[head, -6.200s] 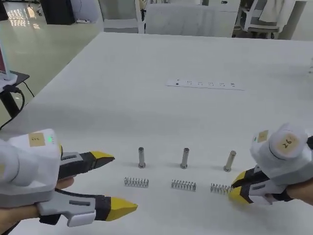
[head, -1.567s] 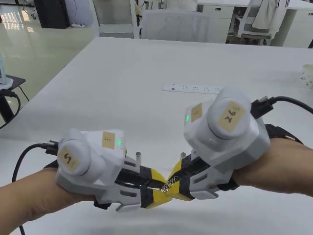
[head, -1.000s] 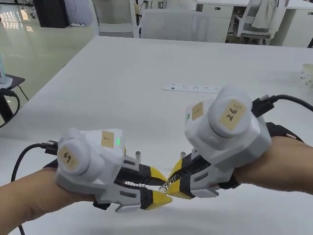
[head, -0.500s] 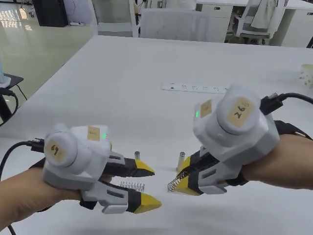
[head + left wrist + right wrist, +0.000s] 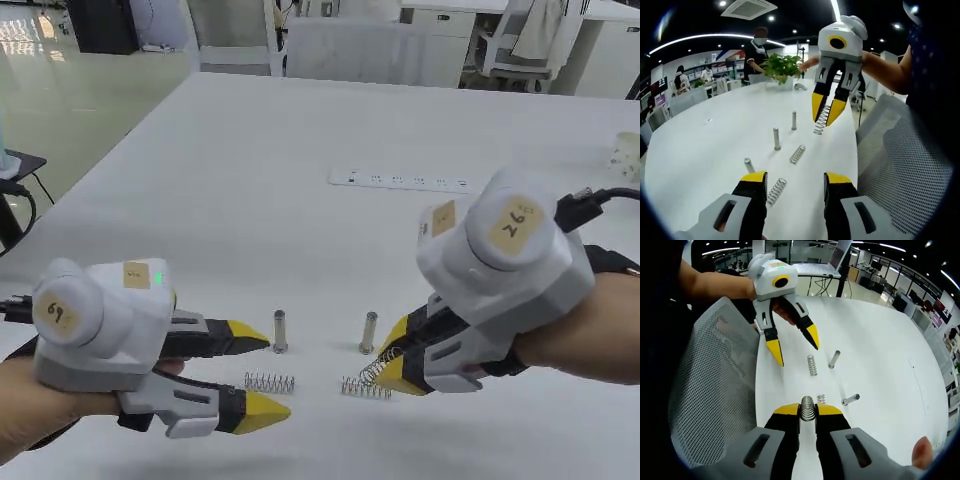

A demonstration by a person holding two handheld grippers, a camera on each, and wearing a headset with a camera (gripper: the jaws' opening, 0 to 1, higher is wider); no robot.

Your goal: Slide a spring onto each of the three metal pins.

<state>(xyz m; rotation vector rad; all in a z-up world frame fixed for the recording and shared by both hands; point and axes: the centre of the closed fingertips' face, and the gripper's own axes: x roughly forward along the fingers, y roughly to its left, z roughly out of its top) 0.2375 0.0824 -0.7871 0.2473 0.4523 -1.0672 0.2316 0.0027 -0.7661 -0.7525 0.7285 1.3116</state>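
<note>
A moment ago my two tongs were close together over one spring. Now they have parted. My left tongs (image 5: 272,375) stand spread and carry nothing, and my right tongs (image 5: 388,362) are pressed on the held spring (image 5: 807,404), which sticks out forward past the yellow tips. I judge the spring now sits better in the grip and is ready for a pin (but this is only my reading).

Some seconds ago three springs lay on the white surface (image 5: 300,180). Now two lie there: the left spring (image 5: 269,382) and the middle spring (image 5: 365,388), each just in front of a pin. The left pin (image 5: 279,331) and the middle pin (image 5: 369,333) stand upright and bare. The third pin (image 5: 794,120) is also bare, so no spring is on a pin yet.

About writing: a round sticker on the left tongs reads "69" (image 5: 58,315), and one on the right reads "26" (image 5: 515,222), seen turned. The smaller yellowish labels are too small to read.
</note>
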